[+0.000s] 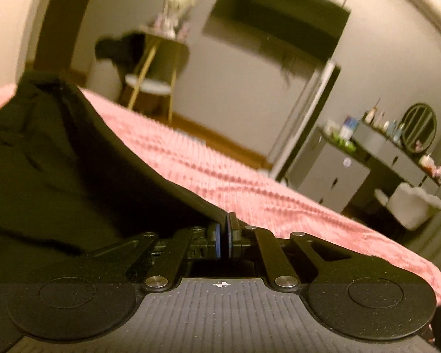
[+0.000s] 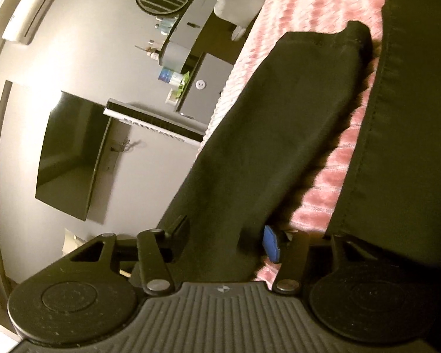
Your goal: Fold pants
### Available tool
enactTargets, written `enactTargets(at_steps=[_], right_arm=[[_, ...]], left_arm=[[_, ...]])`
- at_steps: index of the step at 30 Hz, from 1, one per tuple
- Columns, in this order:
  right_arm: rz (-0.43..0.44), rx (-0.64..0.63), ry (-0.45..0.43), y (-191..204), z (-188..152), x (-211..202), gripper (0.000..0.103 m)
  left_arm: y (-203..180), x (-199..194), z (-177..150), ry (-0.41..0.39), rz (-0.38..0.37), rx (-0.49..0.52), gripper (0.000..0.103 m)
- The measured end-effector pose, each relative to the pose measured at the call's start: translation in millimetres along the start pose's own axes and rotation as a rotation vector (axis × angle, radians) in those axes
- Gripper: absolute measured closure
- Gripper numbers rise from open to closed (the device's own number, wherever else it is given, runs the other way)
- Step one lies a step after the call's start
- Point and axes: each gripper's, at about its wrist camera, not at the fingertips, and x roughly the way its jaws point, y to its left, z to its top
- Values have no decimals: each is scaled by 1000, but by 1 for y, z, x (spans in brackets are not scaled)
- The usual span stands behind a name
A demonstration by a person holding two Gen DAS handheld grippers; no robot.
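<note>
The black pants lie on a pink bedspread. My left gripper is shut on the edge of the pants, and the cloth rises from it in a taut ridge to the upper left. In the right wrist view, one pant leg runs over my right gripper, lifted off the bed. Its jaws stand apart with the cloth between them; one blue pad shows and the other finger is hidden by cloth. The other leg lies flat at the right.
The pink bedspread shows between the two legs. Beyond the bed stand a grey dresser with a round mirror, a wall-mounted dark screen, a small side table and a white stool.
</note>
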Motion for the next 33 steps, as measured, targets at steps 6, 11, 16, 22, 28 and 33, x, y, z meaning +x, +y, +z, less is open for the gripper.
enactTargets(at_steps=[6,11,16,22,28,33], right_arm=[[9,60,-14,-6,6,1,62],[-31,44,-30,-3,8,-1,99],[13,68,-62,-3,13,-12,99],[17,78,-61,-8,15,-13,99],[-14,14,-76,1,14,-12,99],[-59,-68,-120,10,14,-20,99]], left_arm=[[16,-58,-44,3,52,-72,97],[26,-59,-62,107,82,-34,85],[49,-63,-38,-15,269,-54,33],[99,-28,37,-68,389,-93,24],[121,33,79,112,466,-58,73],[119,23,73,86,443,-20,89]])
